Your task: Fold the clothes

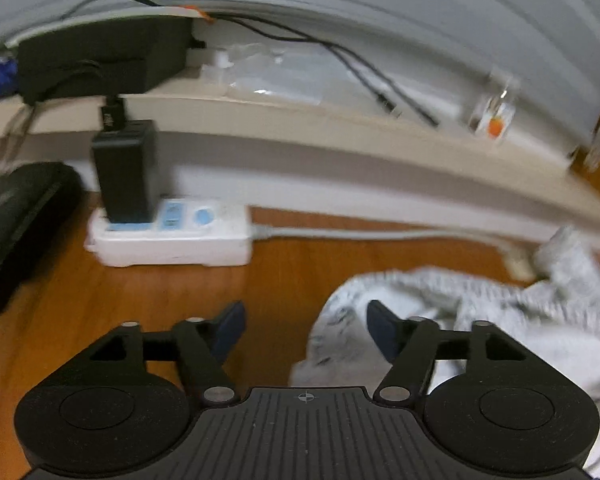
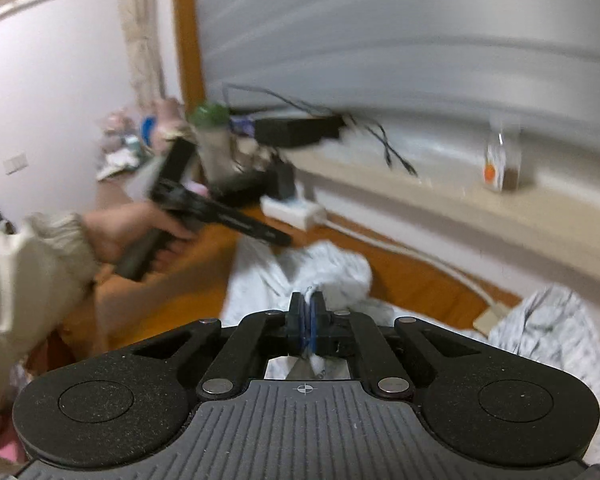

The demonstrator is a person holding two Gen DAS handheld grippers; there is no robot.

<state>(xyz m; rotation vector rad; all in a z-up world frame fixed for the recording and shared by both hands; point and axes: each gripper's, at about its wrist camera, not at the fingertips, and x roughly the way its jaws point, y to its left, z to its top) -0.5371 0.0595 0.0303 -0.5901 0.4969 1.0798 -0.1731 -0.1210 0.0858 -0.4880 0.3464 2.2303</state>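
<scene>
A crumpled white garment with a faint grey print (image 1: 480, 320) lies on the orange-brown wooden surface (image 1: 140, 300). In the left wrist view my left gripper (image 1: 306, 326) stands open over the garment's left edge; its right finger is over the cloth, its left finger over bare wood, and nothing is pinched. In the right wrist view my right gripper (image 2: 309, 312) is shut on a fold of the garment (image 2: 328, 272), and white cloth shows between the blue pads. A hand (image 2: 132, 232) holds the left gripper (image 2: 228, 220) at the garment's far left.
A white power strip (image 1: 172, 236) with a black adapter (image 1: 126, 176) sits by the beige ledge (image 1: 340, 132). Cables, a black box (image 1: 100, 60) and a small jar (image 2: 500, 164) are on the ledge. A dark object (image 1: 16, 216) lies at the left.
</scene>
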